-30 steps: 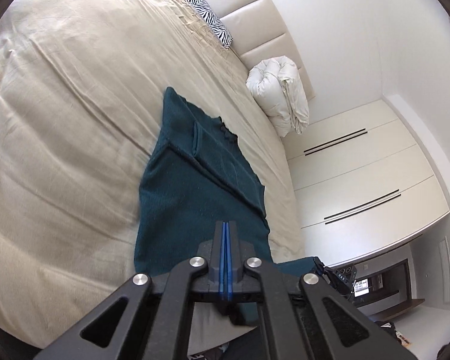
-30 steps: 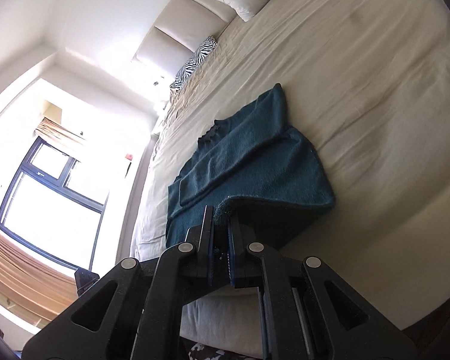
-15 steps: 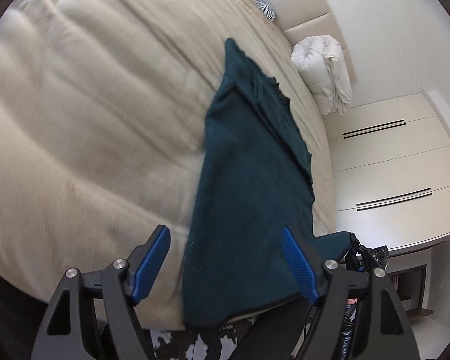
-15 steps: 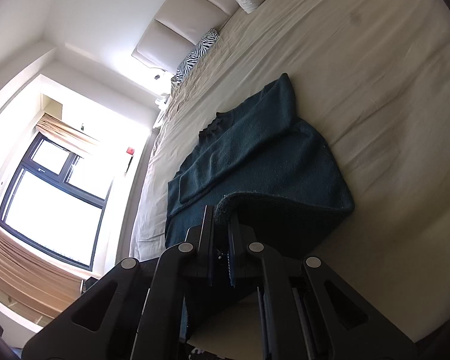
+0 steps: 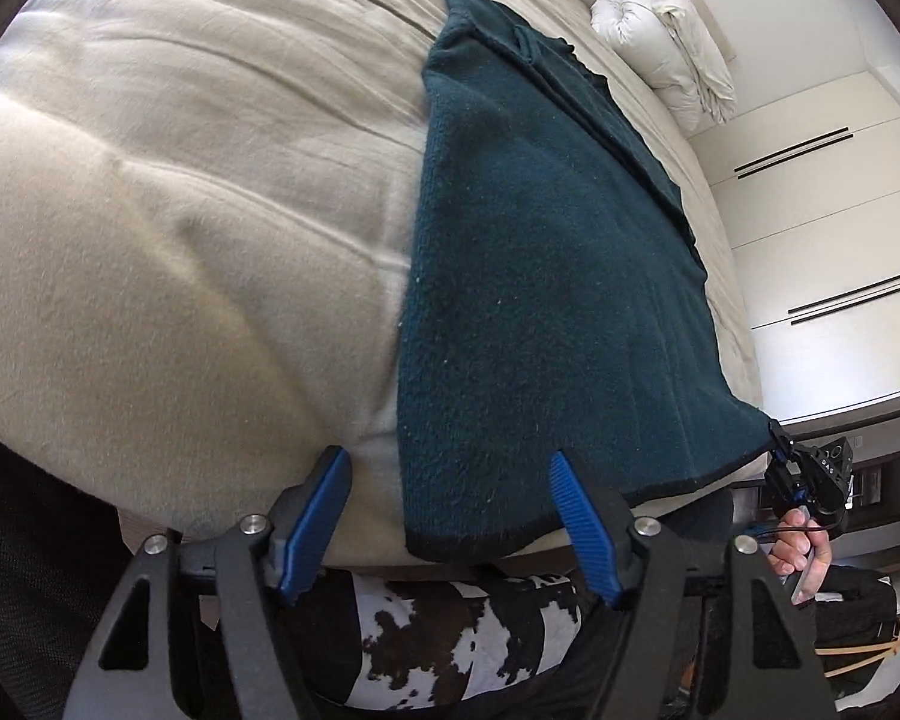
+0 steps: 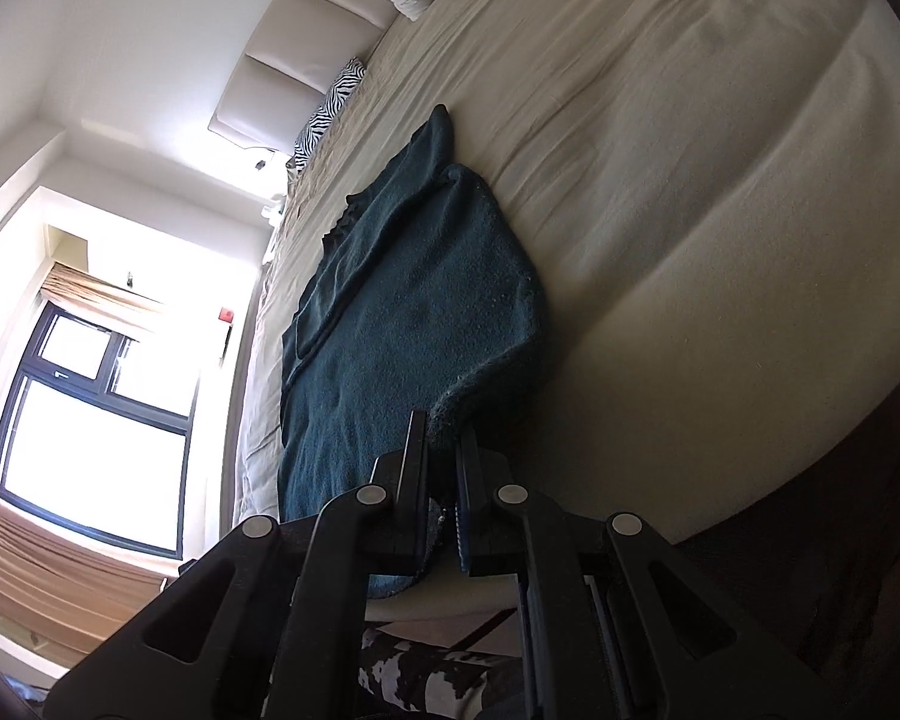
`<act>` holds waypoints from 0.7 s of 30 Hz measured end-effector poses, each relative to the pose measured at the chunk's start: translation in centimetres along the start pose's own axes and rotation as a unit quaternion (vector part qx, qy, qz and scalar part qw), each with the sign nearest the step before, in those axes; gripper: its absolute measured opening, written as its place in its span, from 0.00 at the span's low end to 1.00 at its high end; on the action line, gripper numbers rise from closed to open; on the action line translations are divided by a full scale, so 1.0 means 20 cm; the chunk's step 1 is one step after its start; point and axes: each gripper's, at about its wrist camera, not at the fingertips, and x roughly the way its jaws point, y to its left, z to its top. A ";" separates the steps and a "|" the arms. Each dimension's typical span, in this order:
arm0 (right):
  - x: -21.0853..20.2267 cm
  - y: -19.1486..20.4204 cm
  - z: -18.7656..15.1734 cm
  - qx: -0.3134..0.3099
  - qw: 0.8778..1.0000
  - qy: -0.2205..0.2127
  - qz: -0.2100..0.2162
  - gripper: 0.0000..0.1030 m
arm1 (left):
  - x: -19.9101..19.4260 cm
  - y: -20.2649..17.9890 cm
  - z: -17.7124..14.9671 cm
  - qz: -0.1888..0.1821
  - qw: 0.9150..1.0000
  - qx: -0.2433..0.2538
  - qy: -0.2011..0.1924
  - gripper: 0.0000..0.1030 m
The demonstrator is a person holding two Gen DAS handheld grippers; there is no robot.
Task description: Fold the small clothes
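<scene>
Your dark teal knitted sweater (image 5: pixel 546 276) lay half-folded on the beige bed (image 5: pixel 180 240), the bottom fold not made; your right claw (image 6: pixel 444 480) pinched its hem, your left claw (image 5: pixel 450 516) was closing over the other corner, not touching.

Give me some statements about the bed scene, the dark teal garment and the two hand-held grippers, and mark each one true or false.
1. The dark teal garment lies on the beige bed. True.
2. The left hand-held gripper is clamped on the garment. False: its jaws are apart and closing, the pads not pressing the hem.
3. The right hand-held gripper pinches a garment corner. True.
4. The white folded duvet lies on top of the garment. False: it sits apart, near the headboard.
5. A zebra-print pillow is near the headboard. True.
</scene>
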 end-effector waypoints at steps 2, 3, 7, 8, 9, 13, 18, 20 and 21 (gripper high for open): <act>0.02 -0.01 -0.01 -0.001 1.000 0.004 0.000 0.06 | 0.00 0.03 -0.01 -0.024 1.000 -0.006 -0.003 0.61; 0.03 -0.01 -0.01 0.000 1.000 0.006 0.000 0.06 | 0.00 0.04 -0.01 -0.039 0.999 -0.009 -0.006 0.61; 0.04 -0.04 -0.02 0.007 1.000 0.007 0.000 0.06 | 0.03 0.16 -0.02 -0.123 0.990 -0.058 -0.026 0.56; 0.05 -0.04 -0.02 0.009 1.000 0.008 -0.002 0.06 | 0.04 0.19 -0.03 -0.140 0.987 -0.075 -0.027 0.49; 0.04 -0.04 -0.02 0.010 1.000 0.008 -0.004 0.06 | 0.04 0.22 -0.03 -0.152 0.984 -0.085 -0.026 0.46; 0.03 -0.05 -0.03 0.011 1.000 0.007 -0.007 0.06 | 0.07 0.27 -0.03 -0.159 0.982 -0.106 -0.012 0.22; 0.02 -0.05 -0.04 0.010 1.000 0.009 -0.013 0.06 | 0.07 0.20 -0.02 -0.148 0.985 -0.088 -0.001 0.15; 0.02 -0.06 -0.04 0.010 1.000 0.009 -0.016 0.06 | 0.06 0.21 -0.01 -0.148 0.985 -0.090 -0.001 0.13; 0.01 -0.06 -0.04 0.010 1.000 0.009 -0.017 0.06 | 0.05 0.22 0.00 -0.149 0.984 -0.094 -0.002 0.12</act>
